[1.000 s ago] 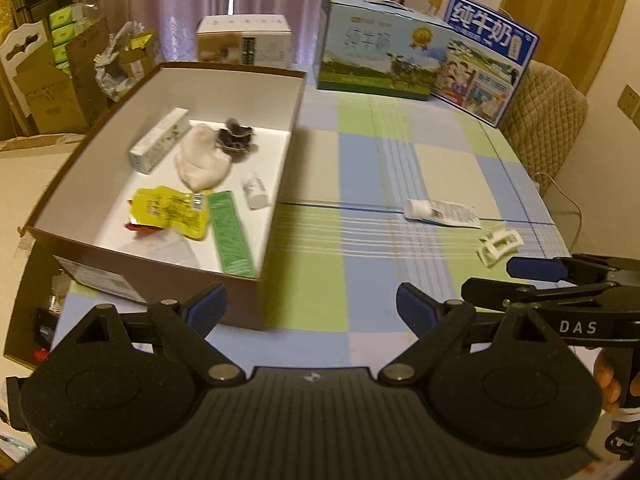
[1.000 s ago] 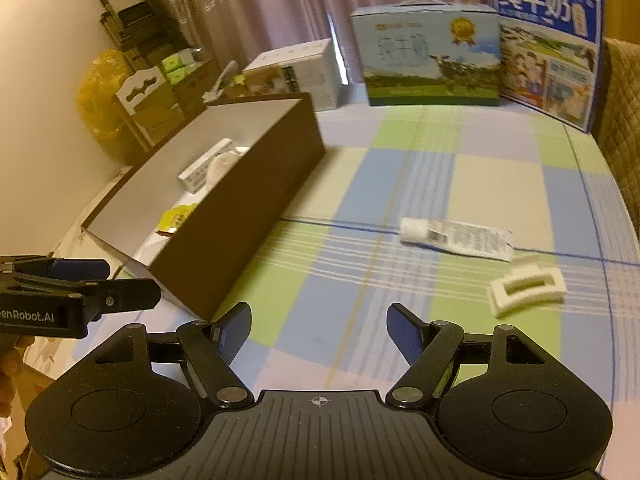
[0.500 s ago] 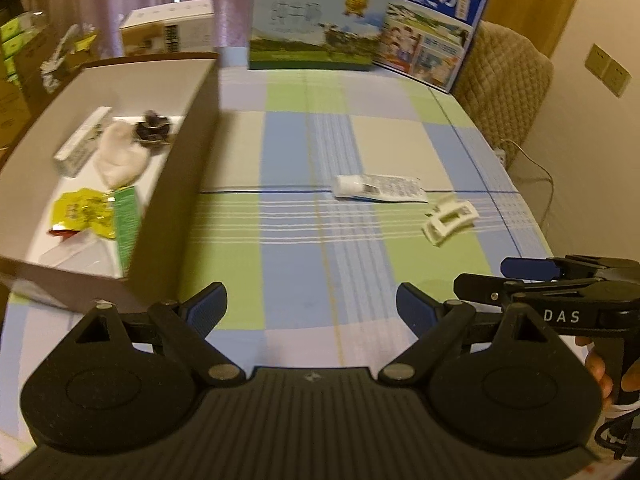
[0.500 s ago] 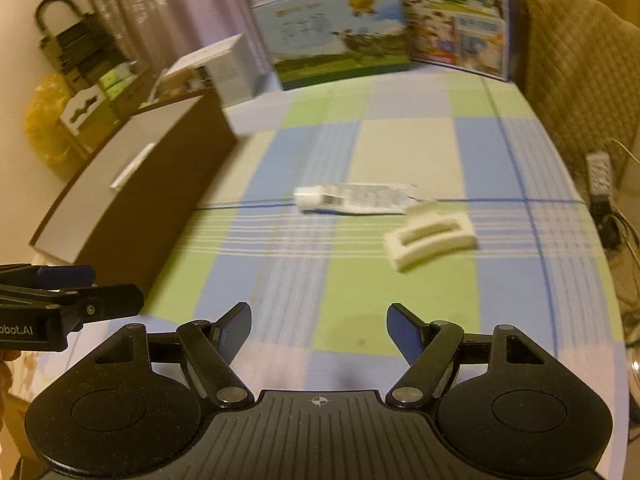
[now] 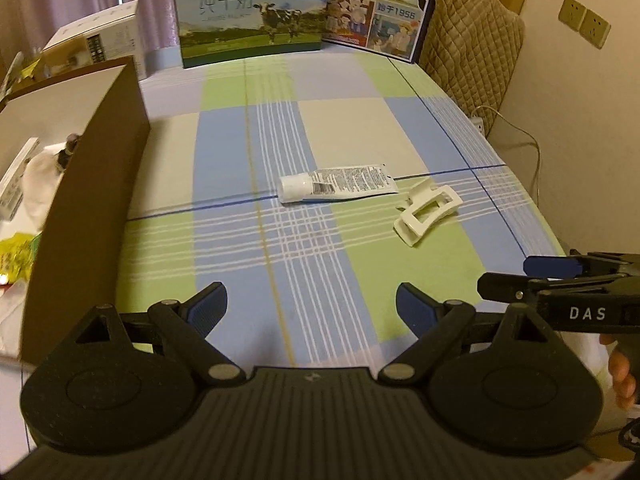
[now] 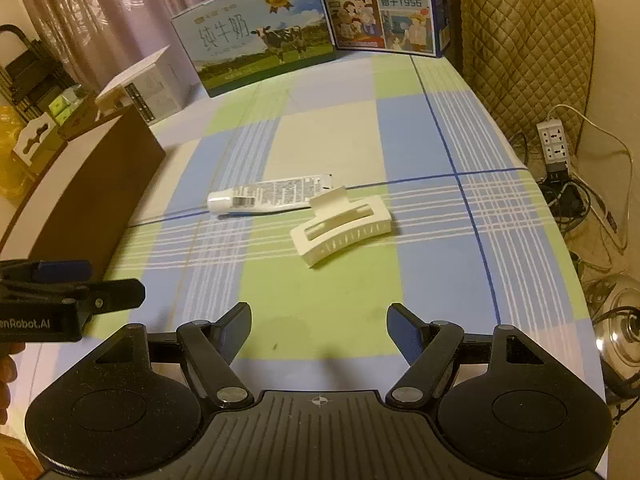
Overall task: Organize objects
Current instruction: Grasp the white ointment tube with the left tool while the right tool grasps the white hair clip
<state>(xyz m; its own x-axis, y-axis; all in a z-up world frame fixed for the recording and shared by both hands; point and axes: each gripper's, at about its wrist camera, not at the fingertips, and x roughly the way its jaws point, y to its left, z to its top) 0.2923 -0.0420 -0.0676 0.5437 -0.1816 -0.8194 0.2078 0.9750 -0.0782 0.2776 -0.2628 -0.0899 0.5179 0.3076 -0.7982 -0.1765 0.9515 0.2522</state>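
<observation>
A white tube (image 5: 340, 187) (image 6: 272, 196) lies on the checked tablecloth, its cap pointing toward the brown box (image 5: 92, 184) (image 6: 84, 196). Just right of it lies a white hair claw clip (image 5: 428, 213) (image 6: 342, 229). My left gripper (image 5: 312, 308) hangs open over the cloth, well short of the tube, nothing between its blue pads. My right gripper (image 6: 320, 330) is open too, a little short of the clip. Each gripper shows at the edge of the other's view. The box holds a white packet, a white cloth and a yellow pouch, partly hidden by its wall.
Two milk cartons (image 5: 252, 12) (image 6: 260, 36) and a white carton (image 5: 96, 40) stand at the table's far end. A quilted chair (image 6: 524, 40) is at the far right. A power strip (image 6: 554, 144), cables and a steel kettle (image 6: 620, 328) lie beyond the right table edge.
Both grippers have swung right, away from the box, and lower toward the cloth. The tube and clip now sit nearer the middle of both views. Neither gripper's opening has changed.
</observation>
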